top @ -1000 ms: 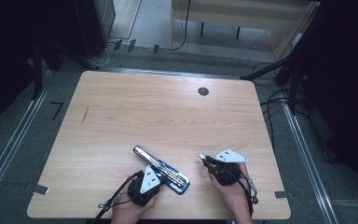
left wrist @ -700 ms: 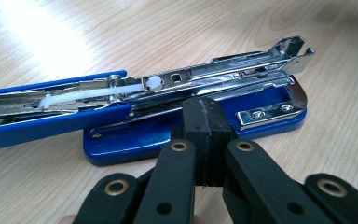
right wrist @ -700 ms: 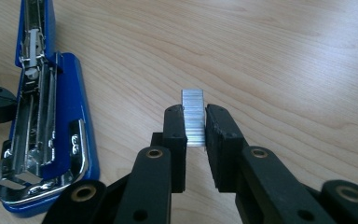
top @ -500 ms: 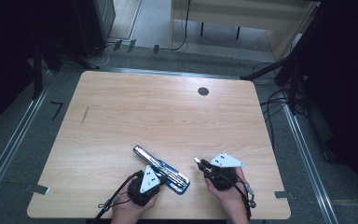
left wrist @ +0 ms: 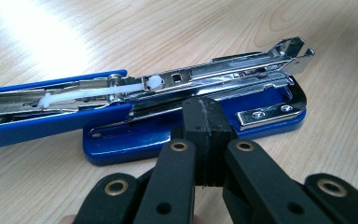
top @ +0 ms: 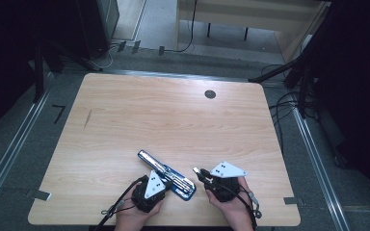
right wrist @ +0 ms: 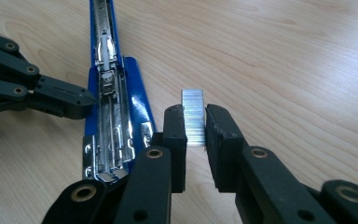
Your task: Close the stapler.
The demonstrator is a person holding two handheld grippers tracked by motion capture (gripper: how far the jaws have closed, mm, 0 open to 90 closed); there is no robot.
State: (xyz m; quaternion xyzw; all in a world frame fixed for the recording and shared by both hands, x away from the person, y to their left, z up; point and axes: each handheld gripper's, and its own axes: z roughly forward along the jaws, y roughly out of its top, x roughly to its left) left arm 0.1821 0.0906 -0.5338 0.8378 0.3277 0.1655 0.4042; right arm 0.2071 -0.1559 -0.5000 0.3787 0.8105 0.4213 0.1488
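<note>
Staples point(right wrist: 193, 122), a short silver strip of them, sit clamped between the pads of your right gripper point(right wrist: 195, 140), held upright on edge with their top showing above the jaws. The blue stapler point(top: 166, 175) lies open on the wooden table point(top: 173, 115), near its front edge, with the top arm swung back and the metal magazine channel point(right wrist: 107, 135) exposed.

Your main risk, as I judge it, is the strip itself. It is thin and brittle, so squeezing harder or knocking it against the channel wall could snap it or scatter loose staples. Coming in tilted would probably seat it crooked or let it ride on the rail instead of dropping in. The grip is narrow, so a twist of your wrist might also let the strip slide out.

Your left gripper point(left wrist: 205, 133) has its jaws fully together with nothing between them, and its tip rests at the stapler's base beside the channel. If that steadying contact slips, the stapler could skate across the smooth wood while you load.

From your right gripper's view, the open channel lies just to the left of the held strip, near but apart, running away from you.
</note>
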